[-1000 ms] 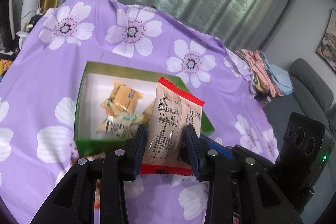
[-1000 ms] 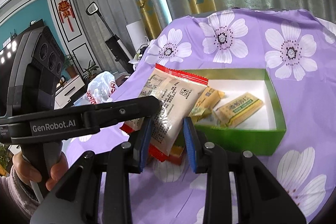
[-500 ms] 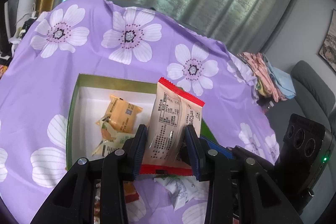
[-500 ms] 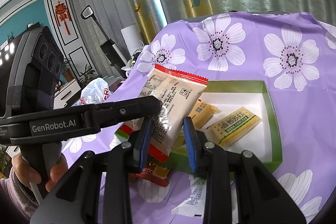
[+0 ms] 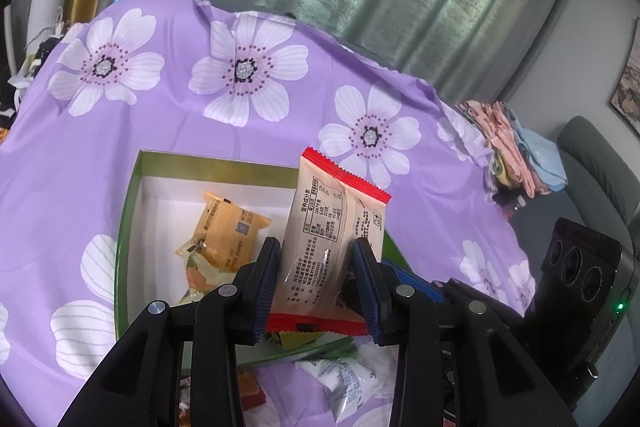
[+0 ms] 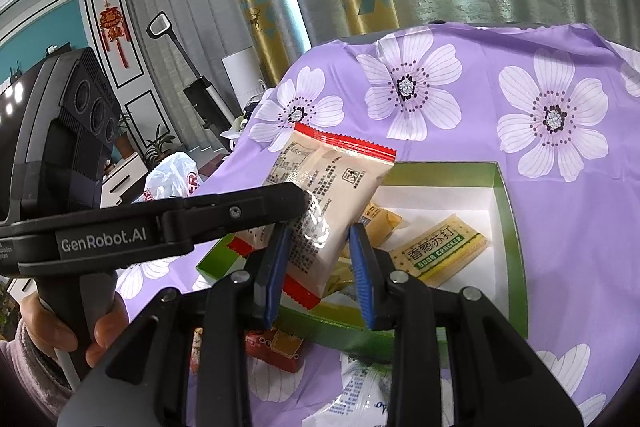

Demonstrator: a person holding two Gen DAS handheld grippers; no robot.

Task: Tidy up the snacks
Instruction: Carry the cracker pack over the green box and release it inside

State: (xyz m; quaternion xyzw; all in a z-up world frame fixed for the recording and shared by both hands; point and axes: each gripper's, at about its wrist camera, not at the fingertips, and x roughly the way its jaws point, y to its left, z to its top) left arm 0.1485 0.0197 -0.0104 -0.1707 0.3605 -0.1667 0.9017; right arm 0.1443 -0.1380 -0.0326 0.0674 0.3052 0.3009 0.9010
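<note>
A beige snack packet with red ends (image 5: pixel 332 223) is clamped upright in my left gripper (image 5: pixel 316 279), above the near edge of a green box with a white floor (image 5: pixel 132 195). The box holds an orange-yellow packet (image 5: pixel 224 231) and a soda cracker bar (image 6: pixel 440 255). In the right wrist view the same beige packet (image 6: pixel 324 195) sits between the fingers of my right gripper (image 6: pixel 318 267); its blue pads flank the packet and whether they press it is unclear. The left gripper's finger (image 6: pixel 240 211) crosses in from the left.
The table wears a purple cloth with white flowers (image 5: pixel 240 75). Loose packets lie in front of the box: a white and blue one (image 5: pixel 344 379) and red ones (image 6: pixel 276 347). A pile of folded cloth (image 5: pixel 512 147) sits at the far right edge.
Both grippers have moved forward with the beige packet, so the box sits lower and closer beneath it. Loose packets on the cloth have come into view below.
</note>
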